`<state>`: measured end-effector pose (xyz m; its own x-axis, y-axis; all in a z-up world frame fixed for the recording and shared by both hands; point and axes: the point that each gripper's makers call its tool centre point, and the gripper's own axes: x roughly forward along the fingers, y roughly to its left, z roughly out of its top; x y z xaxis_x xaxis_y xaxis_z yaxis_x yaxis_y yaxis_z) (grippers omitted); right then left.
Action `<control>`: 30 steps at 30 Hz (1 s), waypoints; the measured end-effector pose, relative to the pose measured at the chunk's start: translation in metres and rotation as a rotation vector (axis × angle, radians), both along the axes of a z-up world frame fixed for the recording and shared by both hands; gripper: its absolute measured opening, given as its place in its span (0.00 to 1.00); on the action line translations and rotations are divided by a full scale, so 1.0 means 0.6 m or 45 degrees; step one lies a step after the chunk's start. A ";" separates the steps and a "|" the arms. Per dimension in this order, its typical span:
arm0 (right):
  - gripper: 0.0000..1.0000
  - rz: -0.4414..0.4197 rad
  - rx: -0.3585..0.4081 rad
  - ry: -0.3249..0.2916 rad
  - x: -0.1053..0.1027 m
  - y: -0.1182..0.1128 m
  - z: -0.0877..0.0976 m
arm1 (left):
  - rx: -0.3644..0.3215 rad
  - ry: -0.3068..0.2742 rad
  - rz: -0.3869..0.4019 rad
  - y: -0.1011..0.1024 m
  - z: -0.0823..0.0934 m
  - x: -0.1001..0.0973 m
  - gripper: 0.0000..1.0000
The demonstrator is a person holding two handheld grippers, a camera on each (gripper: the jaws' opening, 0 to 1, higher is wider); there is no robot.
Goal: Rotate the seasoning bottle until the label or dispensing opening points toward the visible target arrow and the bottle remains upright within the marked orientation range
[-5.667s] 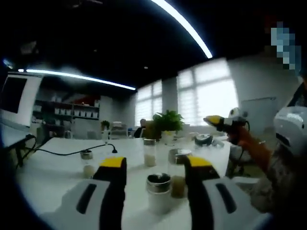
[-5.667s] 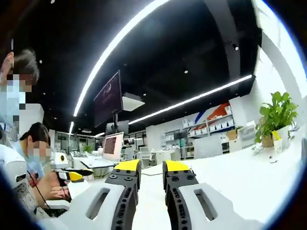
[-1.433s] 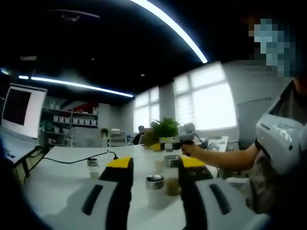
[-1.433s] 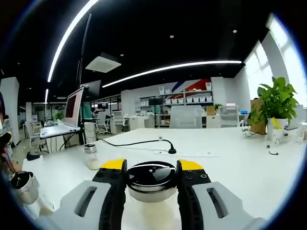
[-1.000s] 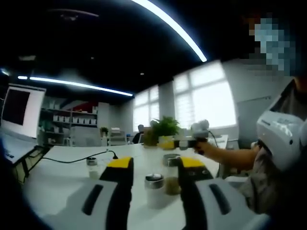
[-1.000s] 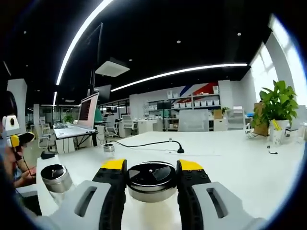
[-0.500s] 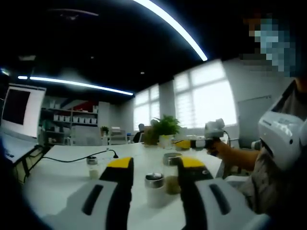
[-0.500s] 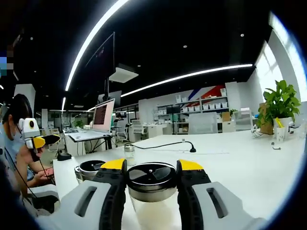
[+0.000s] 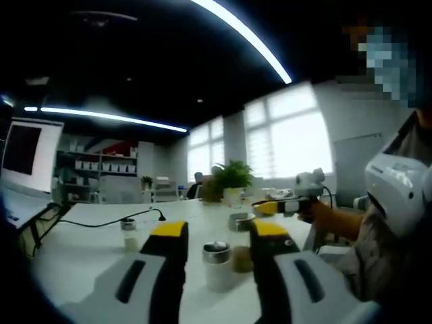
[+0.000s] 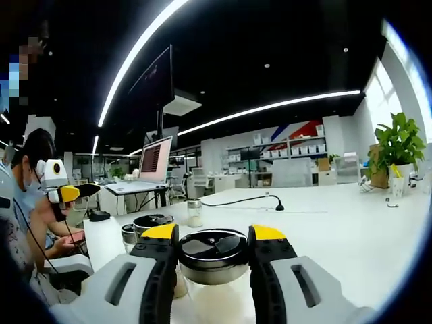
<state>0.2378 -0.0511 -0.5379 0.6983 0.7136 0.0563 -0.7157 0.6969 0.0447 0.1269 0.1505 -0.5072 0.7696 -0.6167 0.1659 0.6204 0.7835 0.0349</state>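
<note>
My right gripper [image 10: 212,233] is shut on a glass seasoning bottle [image 10: 211,251] with a round metal lid, one jaw on each side of the lid. The left gripper view shows that right gripper [image 9: 262,208] at centre right, held out by a person's hand, with the held bottle's lid [image 9: 241,220] at its tips. My left gripper [image 9: 219,229] stands open over the table. Just past its jaws stands a pale metal-lidded bottle [image 9: 216,262], with a darker bottle [image 9: 241,259] to its right. The left gripper [image 10: 79,192] also appears at far left in the right gripper view.
On the white table [image 10: 337,223] stand a wide dark-lidded jar [image 10: 152,225], a small jar [image 10: 128,235] and a further small bottle [image 10: 194,212]. A black cable [image 10: 246,200] crosses the table. A potted plant [image 10: 397,148] stands at the right and a laptop [image 10: 154,159] on a desk behind.
The right gripper, still holding its bottle, has swung left, bringing more jars and the person into its view. In the left gripper view it has drifted to the right. The left gripper has stayed put.
</note>
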 end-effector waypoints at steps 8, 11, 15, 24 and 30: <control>0.40 0.016 0.016 -0.007 -0.003 0.003 -0.003 | 0.000 0.010 -0.002 -0.002 -0.002 0.003 0.38; 0.41 0.014 0.031 0.002 -0.002 0.001 -0.003 | 0.004 0.015 -0.006 -0.004 -0.003 0.004 0.38; 0.41 0.019 0.059 0.015 0.001 -0.002 -0.002 | 0.004 0.015 -0.010 -0.006 -0.002 0.005 0.38; 0.41 0.075 0.077 0.030 0.003 0.000 -0.001 | -0.003 0.017 -0.007 0.000 -0.003 0.007 0.38; 0.41 0.145 0.073 0.046 0.001 0.003 -0.001 | 0.009 0.023 -0.012 -0.002 -0.006 0.007 0.38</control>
